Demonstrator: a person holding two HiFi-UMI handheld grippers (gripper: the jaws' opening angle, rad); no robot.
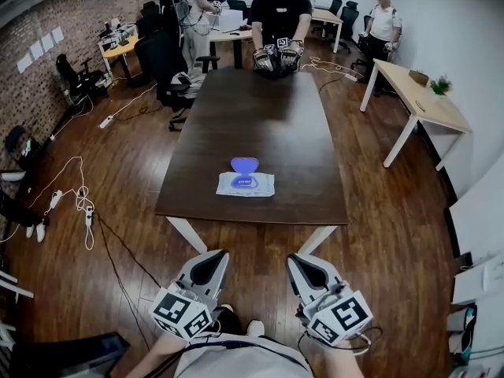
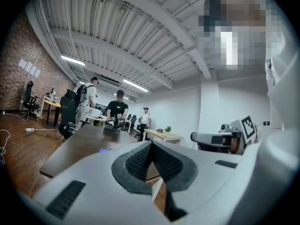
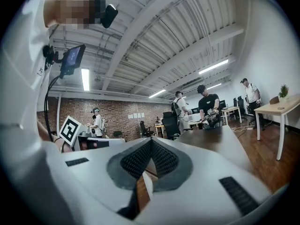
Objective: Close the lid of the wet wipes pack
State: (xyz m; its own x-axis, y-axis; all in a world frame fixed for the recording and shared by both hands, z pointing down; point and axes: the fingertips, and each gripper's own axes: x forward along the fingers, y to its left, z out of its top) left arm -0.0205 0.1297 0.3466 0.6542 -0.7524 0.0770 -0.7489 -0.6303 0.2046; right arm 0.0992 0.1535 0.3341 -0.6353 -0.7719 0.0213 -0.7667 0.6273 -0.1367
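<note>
The wet wipes pack (image 1: 245, 183) lies flat near the front edge of the dark brown table (image 1: 260, 124); its blue lid (image 1: 244, 165) stands open, folded toward the far side. My left gripper (image 1: 209, 268) and right gripper (image 1: 304, 272) hover side by side in front of the table's near edge, over the floor, well short of the pack. Both point level at the table with jaws shut and nothing between them. In the left gripper view the left gripper (image 2: 151, 146) shows its pads meeting; a bit of the blue lid (image 2: 104, 150) peeks over it. The right gripper (image 3: 151, 143) looks the same.
A person (image 1: 280, 14) stands at the table's far end holding another pair of grippers (image 1: 277, 57). Office chairs (image 1: 165, 65) stand at the far left, a light desk (image 1: 416, 101) with a plant at the right. Cables and power strips (image 1: 79, 199) lie on the wooden floor at the left.
</note>
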